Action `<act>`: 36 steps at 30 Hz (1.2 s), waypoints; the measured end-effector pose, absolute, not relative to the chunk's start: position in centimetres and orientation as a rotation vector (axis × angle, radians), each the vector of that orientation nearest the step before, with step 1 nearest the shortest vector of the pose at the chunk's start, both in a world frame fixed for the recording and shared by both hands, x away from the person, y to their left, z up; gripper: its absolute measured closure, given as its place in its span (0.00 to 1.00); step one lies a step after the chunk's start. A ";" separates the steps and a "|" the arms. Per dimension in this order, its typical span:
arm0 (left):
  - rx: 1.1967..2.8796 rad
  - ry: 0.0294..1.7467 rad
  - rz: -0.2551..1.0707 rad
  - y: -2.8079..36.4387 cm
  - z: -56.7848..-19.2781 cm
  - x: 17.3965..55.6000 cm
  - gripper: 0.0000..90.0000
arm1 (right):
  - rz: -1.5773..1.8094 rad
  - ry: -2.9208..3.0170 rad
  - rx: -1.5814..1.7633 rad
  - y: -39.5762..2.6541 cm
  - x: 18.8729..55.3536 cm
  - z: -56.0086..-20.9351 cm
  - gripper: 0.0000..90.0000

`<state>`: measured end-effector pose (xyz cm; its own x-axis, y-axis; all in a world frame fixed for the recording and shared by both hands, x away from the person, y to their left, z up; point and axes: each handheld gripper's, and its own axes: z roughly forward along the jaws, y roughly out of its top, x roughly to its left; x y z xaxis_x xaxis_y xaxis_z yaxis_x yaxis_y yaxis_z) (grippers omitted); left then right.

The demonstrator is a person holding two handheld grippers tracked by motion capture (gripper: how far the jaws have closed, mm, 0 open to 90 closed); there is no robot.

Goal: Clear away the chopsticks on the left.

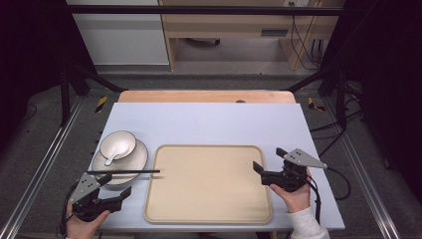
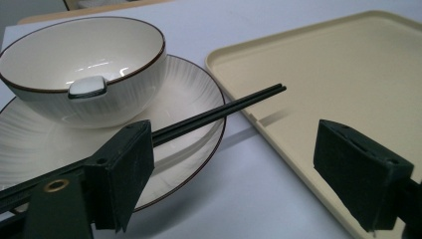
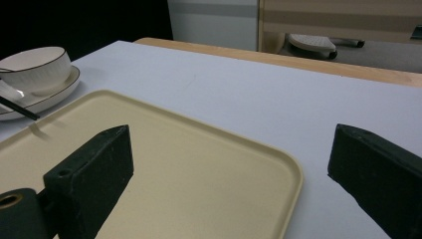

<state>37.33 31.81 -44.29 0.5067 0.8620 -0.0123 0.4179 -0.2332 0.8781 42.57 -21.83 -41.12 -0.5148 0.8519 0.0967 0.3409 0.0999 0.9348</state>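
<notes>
Nearest the person, the left hand-held gripper [image 1: 117,188] sits at the table's front left corner with its black jaws spread wide and nothing between them; the right hand-held gripper [image 1: 268,163] rests at the right of the tray, jaws likewise parted and empty. No writing or label can be read on any item.

Between them lies a beige tray [image 1: 209,216], a smooth matte rectangle with rounded corners and a low raised rim; its whole inner surface is bare, giving broad open room. Its front edge runs close to the table's front edge, and its right rim leaves a strip of bare surface beside the right gripper.

Left of the tray stands a cream plate [image 1: 138,158] with fine radial ridges and a thin dark rim. A pair of slim black chopsticks [image 1: 124,172] lies across the plate's near side, tips reaching over the tray's left rim. On the plate sits a glossy round bowl [image 1: 127,139] with a dark lip, and a white spoon [image 1: 112,155] leans in it.

Beyond, the pale lavender table [image 1: 209,122] stretches clear to its wooden back edge.
</notes>
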 end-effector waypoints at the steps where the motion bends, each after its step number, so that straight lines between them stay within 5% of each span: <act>1: 1.852 1.069 0.617 31.8 -44.4 37.4 0.18 | 1.413 1.908 1.163 -21.8 42.6 -41.1 0.05; 36: 1.987 1.143 0.687 33.8 -46.0 41.6 0.32 | 1.404 1.925 1.160 -21.6 42.8 -41.3 0.05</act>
<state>41.61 33.79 -45.97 0.4620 0.8826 0.0878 0.4919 -0.3373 0.8026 42.84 -21.58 -41.30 -0.5212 0.8483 0.0936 0.3485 0.1114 0.9306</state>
